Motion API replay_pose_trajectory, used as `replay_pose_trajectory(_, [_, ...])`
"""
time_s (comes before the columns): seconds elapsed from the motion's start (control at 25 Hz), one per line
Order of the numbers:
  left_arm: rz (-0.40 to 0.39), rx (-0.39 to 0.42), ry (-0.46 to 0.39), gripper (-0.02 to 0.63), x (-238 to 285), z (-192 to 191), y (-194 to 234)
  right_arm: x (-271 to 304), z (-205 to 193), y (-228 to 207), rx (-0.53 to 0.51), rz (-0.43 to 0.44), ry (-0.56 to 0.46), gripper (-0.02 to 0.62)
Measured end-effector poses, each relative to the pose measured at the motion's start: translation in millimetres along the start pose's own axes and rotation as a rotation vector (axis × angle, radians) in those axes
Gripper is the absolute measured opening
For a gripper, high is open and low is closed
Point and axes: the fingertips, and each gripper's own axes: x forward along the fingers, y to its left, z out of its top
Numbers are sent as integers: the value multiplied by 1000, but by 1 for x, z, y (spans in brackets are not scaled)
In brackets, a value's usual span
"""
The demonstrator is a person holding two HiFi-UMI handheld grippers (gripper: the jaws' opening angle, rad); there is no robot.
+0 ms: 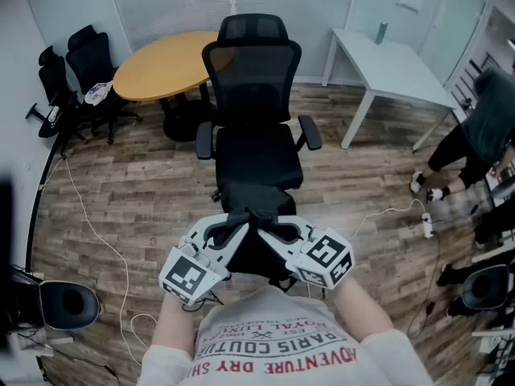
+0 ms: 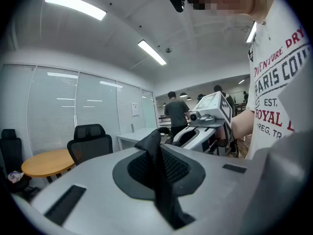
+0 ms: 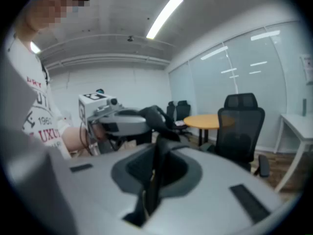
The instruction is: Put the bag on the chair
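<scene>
Head view: the person holds both grippers close together at chest level, with the black bag point(image 1: 259, 256) slung between them. The left gripper point(image 1: 236, 233) has its jaws clenched on a fold of the bag's fabric; in the left gripper view the dark cloth stands pinched upright in the jaw slot. The right gripper point(image 1: 276, 233) is the same, jaws clamped on another bit of bag fabric, seen in the right gripper view as a dark strip running through the slot. The bag is in the air, hanging from both grips, just in front of the front edge of the seat of the black office chair point(image 1: 256, 135). Can't tell if it touches the seat. The chair faces the person, and no bag lies on its seat.

Behind the chair is a round wooden counter point(image 1: 165, 67). On the right is a white counter point(image 1: 394, 67) with a bottle point(image 1: 382, 32) on it. At far left are spare black chairs point(image 1: 76, 75). White cables point(image 1: 96, 232) run over the wood floor point(image 1: 145, 183). Another person point(image 1: 483, 127) stands at the right edge.
</scene>
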Motion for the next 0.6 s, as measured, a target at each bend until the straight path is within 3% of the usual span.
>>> replay_pose_trajectory(0.12, [-11, 22, 6, 43, -1, -2, -1, 0, -2, 1, 3, -3, 3, 43])
replay_pose_trajectory(0.6, [-49, -52, -11, 43, -16, -11, 10, 19, -3, 10, 3, -39, 18, 43])
